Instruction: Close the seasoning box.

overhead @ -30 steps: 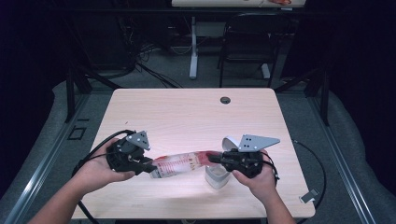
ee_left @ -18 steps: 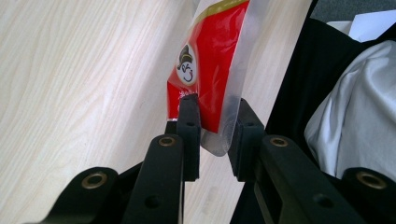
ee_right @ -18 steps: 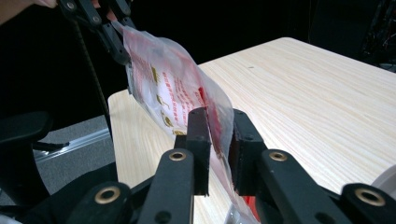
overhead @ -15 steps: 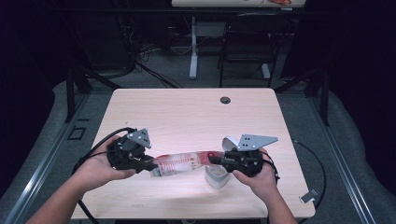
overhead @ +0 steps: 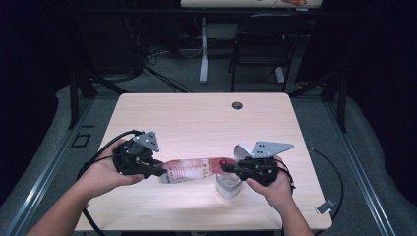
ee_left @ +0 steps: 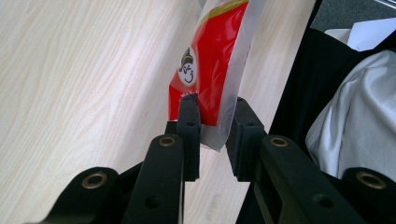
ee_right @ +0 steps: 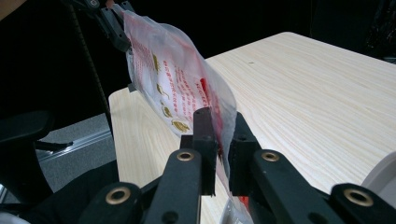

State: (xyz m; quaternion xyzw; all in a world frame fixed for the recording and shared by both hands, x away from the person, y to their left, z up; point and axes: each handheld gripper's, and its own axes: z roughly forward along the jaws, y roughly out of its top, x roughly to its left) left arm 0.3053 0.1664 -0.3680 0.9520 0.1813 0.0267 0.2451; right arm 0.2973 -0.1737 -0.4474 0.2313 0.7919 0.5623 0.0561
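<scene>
A clear plastic bag with red print [overhead: 196,169] hangs stretched level between my two grippers, just above the table's near half. My left gripper [overhead: 160,172] is shut on the bag's left end; in the left gripper view the red and clear edge [ee_left: 210,60] sits between its jaws [ee_left: 215,116]. My right gripper [overhead: 225,167] pinches the right end. Its jaws have just been closing with the bag [ee_right: 173,79] between them [ee_right: 219,126]. The left gripper [ee_right: 112,23] shows at the bag's far end in the right gripper view.
A white cup-like container [overhead: 228,187] stands on the wooden table [overhead: 196,118] right under my right gripper. A round cable hole [overhead: 237,105] lies near the far edge. A desk leg and chairs stand beyond the table in the dark.
</scene>
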